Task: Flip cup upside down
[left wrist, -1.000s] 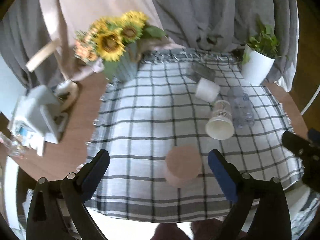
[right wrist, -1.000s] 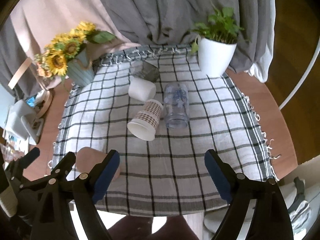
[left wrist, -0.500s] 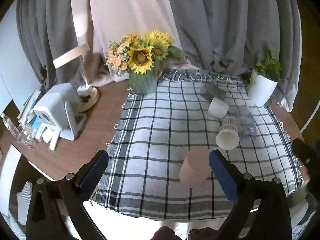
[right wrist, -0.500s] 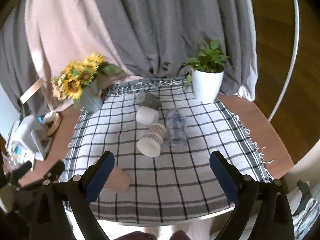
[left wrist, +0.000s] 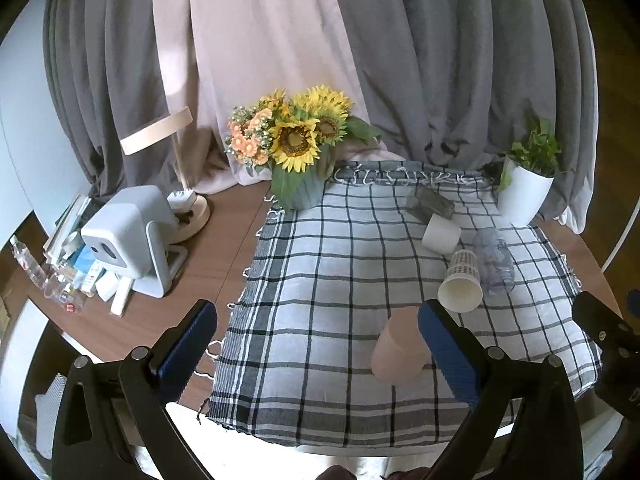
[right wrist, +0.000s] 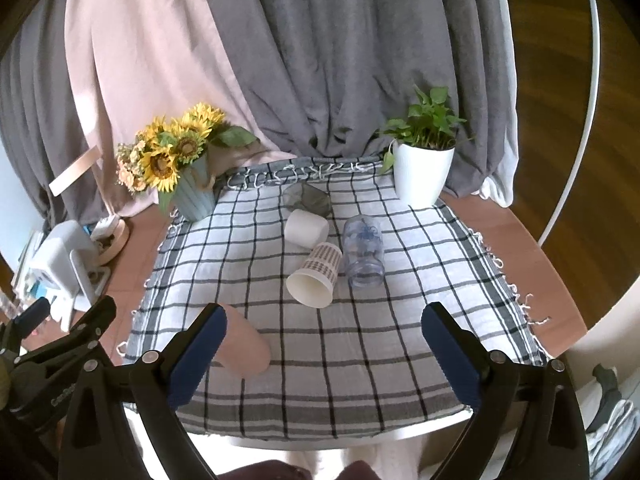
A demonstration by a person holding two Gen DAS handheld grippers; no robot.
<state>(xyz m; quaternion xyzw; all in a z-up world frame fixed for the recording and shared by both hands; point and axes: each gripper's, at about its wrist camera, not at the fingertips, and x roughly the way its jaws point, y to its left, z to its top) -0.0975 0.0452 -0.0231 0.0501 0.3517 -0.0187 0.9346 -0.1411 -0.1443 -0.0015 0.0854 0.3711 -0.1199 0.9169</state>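
Observation:
A pink cup [left wrist: 398,346] stands upside down near the front of the checked cloth [left wrist: 328,264]; it also shows in the right wrist view [right wrist: 245,346]. My left gripper [left wrist: 318,340] is open and empty, above the front edge, with the cup just inside its right finger. My right gripper [right wrist: 324,340] is open and empty, with the cup behind its left finger. A patterned paper cup [right wrist: 314,274], a white cup [right wrist: 306,228], a clear cup [right wrist: 363,250] and a dark glass [right wrist: 307,199] lie on their sides mid-cloth.
A sunflower vase [left wrist: 298,152] stands at the cloth's back left and a white plant pot [left wrist: 524,192] at the back right. A white device [left wrist: 128,236], a lamp base and clutter sit on the wooden table to the left. Curtains hang behind.
Both grippers have pulled back and up from the table, so the whole cloth and curtains show. The pink cup stays put, upside down.

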